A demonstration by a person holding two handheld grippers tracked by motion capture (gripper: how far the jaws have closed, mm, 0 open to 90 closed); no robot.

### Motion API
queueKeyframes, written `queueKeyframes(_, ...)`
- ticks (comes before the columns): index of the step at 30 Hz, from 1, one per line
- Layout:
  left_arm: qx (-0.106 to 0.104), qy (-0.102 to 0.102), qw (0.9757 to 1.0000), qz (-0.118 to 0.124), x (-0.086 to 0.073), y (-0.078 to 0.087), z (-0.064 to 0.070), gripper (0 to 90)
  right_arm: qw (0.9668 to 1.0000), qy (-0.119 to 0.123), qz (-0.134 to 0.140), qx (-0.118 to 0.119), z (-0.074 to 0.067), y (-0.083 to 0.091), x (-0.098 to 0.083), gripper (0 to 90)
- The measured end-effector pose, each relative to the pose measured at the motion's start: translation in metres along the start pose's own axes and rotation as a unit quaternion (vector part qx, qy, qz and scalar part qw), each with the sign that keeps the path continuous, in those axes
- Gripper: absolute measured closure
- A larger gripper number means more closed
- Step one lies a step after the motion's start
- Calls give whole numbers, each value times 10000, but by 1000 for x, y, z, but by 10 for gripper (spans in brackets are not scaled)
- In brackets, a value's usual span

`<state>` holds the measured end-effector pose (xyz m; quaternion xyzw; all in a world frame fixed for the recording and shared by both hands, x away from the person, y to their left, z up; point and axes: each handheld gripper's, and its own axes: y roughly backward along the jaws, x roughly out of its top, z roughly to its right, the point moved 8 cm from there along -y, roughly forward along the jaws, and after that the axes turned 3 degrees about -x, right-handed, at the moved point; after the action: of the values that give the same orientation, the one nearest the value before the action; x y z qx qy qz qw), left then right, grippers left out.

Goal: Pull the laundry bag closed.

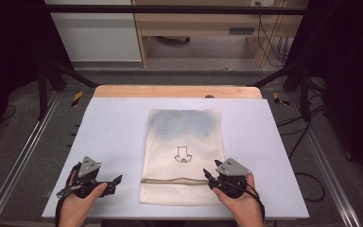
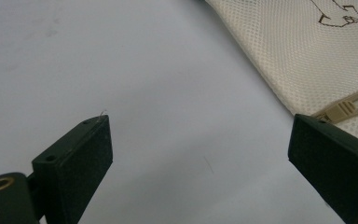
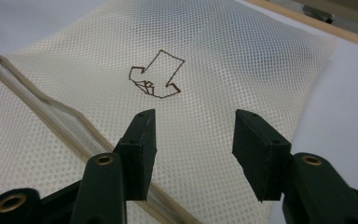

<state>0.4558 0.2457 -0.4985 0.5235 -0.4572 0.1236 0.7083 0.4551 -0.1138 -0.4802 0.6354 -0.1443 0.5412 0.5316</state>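
Note:
A cream mesh bag (image 1: 183, 156) lies flat in the middle of the white table, with a brown arrow drawing (image 1: 183, 154) on it and a tan zipper (image 1: 175, 181) running across near its front end. Something bluish shows through the mesh at its far end. My left gripper (image 1: 118, 180) rests open on the table just left of the bag; the zipper's end (image 2: 340, 109) lies by its right jaw. My right gripper (image 1: 207, 178) stands open over the bag's right front part, its jaws either side of bare mesh (image 3: 193, 126) near the zipper (image 3: 60, 121).
The white table top (image 1: 113, 127) has a wooden strip (image 1: 177, 91) along its far edge. Black frame bars (image 1: 56, 75) stand at both far corners, and cables (image 1: 307, 142) trail on the floor to the right.

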Motion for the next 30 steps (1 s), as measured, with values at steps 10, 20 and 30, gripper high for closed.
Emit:
queueKeyframes(10,31,-47,9999,86,-10,14,3,55,9957,653,-470,455,-21,-8,18,410)
queueKeyframes(20,56,-66,9999,115,-17,25,6,56,9673,2018,-977,1188,-79,-30,57,558)
queueKeyframes(30,146,61,9998,129,-16,24,-8,62,9238,2889,-1501,2014,-131,-64,76,686)
